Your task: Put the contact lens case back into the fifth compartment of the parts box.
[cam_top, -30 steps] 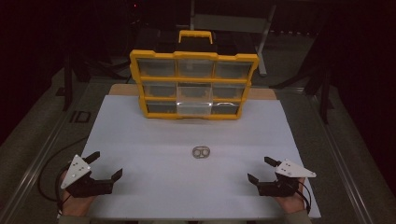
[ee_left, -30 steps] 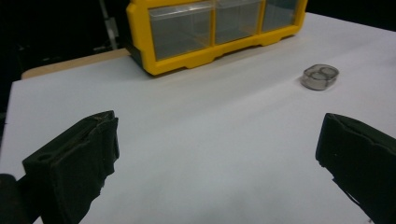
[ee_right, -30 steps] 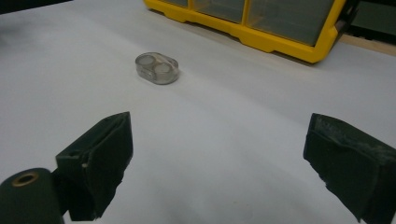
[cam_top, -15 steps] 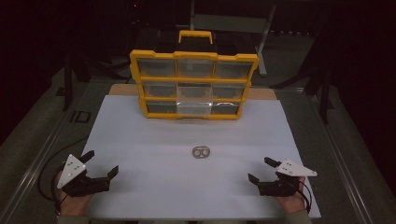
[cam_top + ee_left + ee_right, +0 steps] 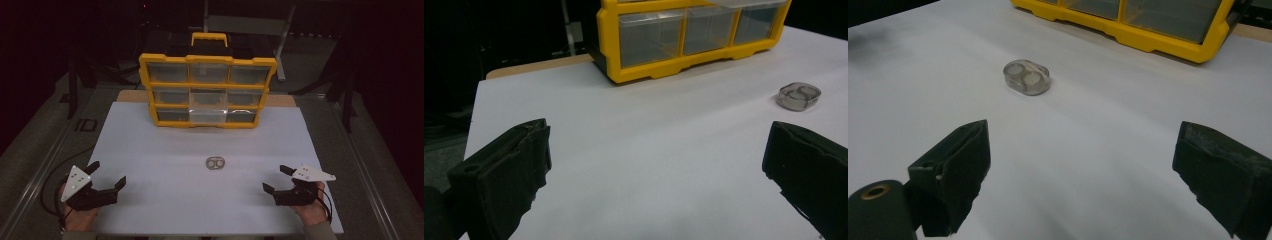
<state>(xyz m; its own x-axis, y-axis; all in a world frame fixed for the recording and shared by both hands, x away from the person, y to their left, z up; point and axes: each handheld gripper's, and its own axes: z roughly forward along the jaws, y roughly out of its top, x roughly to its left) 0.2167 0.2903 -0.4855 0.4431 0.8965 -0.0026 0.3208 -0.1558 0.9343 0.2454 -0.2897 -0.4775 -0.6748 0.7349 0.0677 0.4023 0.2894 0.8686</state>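
High view: a yellow organizer (image 5: 207, 90) stands at the far side of the white counter (image 5: 150, 150); a small clear case (image 5: 215, 162) lies mid-counter, between the left gripper (image 5: 108, 176) and right gripper (image 5: 279, 179), both jaws apart. Left gripper view: case (image 5: 798, 96) ahead right; right gripper view: case (image 5: 1027, 77) ahead left.

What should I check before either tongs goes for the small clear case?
1. Left tongs open, nothing held: ok.
2. Right tongs open, nothing held: ok.
3. Small clear case lies alone on the white sheet, nothing touching it: ok.
4. Path from each tongs to the case free: ok.
5. Yellow organizer drawers shut: cannot tell.
6. Case contents: two round shapes, kind cannot tell.
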